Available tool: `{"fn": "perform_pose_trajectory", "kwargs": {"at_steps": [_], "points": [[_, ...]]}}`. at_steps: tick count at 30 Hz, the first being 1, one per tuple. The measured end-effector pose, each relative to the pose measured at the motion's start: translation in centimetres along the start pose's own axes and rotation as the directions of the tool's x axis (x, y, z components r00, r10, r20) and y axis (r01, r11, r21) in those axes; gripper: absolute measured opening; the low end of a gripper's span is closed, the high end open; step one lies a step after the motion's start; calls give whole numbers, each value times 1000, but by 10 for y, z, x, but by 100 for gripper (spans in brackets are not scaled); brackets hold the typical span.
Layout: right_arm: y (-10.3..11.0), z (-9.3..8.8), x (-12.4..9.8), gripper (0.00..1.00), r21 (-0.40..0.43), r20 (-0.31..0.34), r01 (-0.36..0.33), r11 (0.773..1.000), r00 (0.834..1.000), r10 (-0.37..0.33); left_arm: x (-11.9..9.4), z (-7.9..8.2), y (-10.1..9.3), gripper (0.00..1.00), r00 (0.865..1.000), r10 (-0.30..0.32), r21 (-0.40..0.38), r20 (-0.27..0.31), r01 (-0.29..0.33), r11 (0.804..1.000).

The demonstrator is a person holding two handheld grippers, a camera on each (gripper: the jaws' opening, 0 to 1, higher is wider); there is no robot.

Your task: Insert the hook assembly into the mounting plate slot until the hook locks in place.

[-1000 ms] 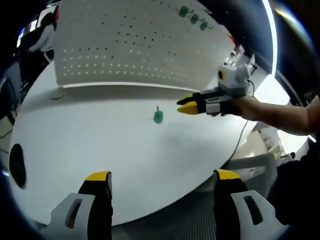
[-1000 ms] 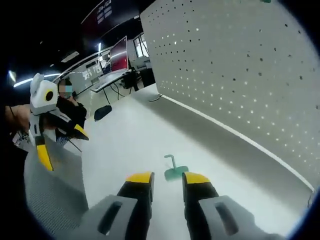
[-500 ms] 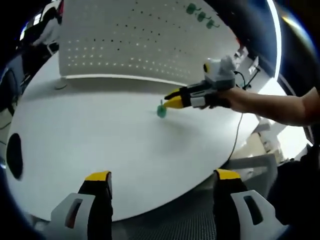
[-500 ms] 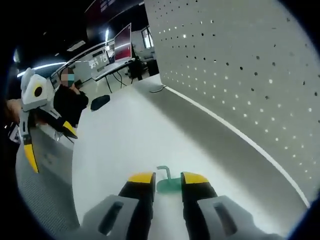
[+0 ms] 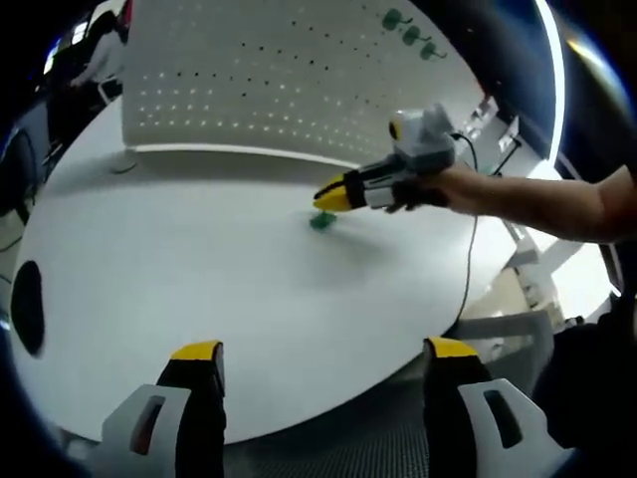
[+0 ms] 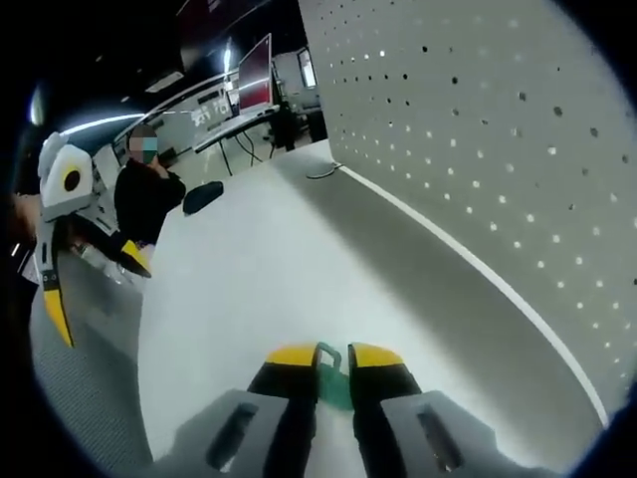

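A small green hook assembly [image 5: 322, 221] lies on the white round table [image 5: 199, 269], in front of the white perforated mounting plate [image 5: 279, 80]. My right gripper [image 5: 331, 195] reaches down onto the hook from the right. In the right gripper view the hook [image 6: 334, 374] sits pinched between the narrowed jaws of the right gripper [image 6: 334, 357], with the plate [image 6: 498, 149] rising on the right. My left gripper [image 5: 324, 351] hangs over the table's near edge, jaws wide apart and holding nothing. It also shows as the left gripper [image 6: 95, 289] at the left side.
Three more green hooks [image 5: 410, 30] hang high on the plate. A dark oval object [image 5: 28, 314] lies near the table's left edge, and a cable [image 5: 119, 164] by the plate's foot. A seated person [image 6: 149, 194] and monitors [image 6: 254, 75] lie beyond the table.
The right gripper has moved forward and down over the green hook, and its jaws have narrowed onto it. The left gripper has stayed open in place.
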State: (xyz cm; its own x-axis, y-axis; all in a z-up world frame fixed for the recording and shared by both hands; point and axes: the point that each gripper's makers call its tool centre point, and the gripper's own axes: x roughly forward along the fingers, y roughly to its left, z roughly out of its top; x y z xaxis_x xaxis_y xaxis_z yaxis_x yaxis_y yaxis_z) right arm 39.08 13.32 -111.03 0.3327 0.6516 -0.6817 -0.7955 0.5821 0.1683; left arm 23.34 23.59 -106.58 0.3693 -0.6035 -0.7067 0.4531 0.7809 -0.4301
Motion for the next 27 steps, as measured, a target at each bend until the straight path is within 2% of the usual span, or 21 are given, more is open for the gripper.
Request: {"fn": "perform_pose_trajectory", "kwargs": {"at_steps": [7,12,16,18,23,27], "points": [[6,2,1,1,107,1,-31,994,1000,31,-1,3,1,83,1000,1,1,4,-1,1000],[9,1,-2,0,109,1,-26,994,1000,26,-1,5,0,83,1000,1,5,9,-1,1000],[7,5,-9,0,74,12,-8,997,1000,8,-2,7,-2,83,1000,-2,14,9,2,1000],[2,12,-16,0,88,46,16,996,999,-21,-3,8,-2,83,1000,-3,17,8,3,1000],[-13,34,-36,0,192,146,71,979,984,-100,-5,12,-5,83,1000,-7,26,14,7,1000],[-25,49,-59,0,203,209,135,970,962,-178,-9,21,-8,83,999,-19,17,38,19,1000]]}}
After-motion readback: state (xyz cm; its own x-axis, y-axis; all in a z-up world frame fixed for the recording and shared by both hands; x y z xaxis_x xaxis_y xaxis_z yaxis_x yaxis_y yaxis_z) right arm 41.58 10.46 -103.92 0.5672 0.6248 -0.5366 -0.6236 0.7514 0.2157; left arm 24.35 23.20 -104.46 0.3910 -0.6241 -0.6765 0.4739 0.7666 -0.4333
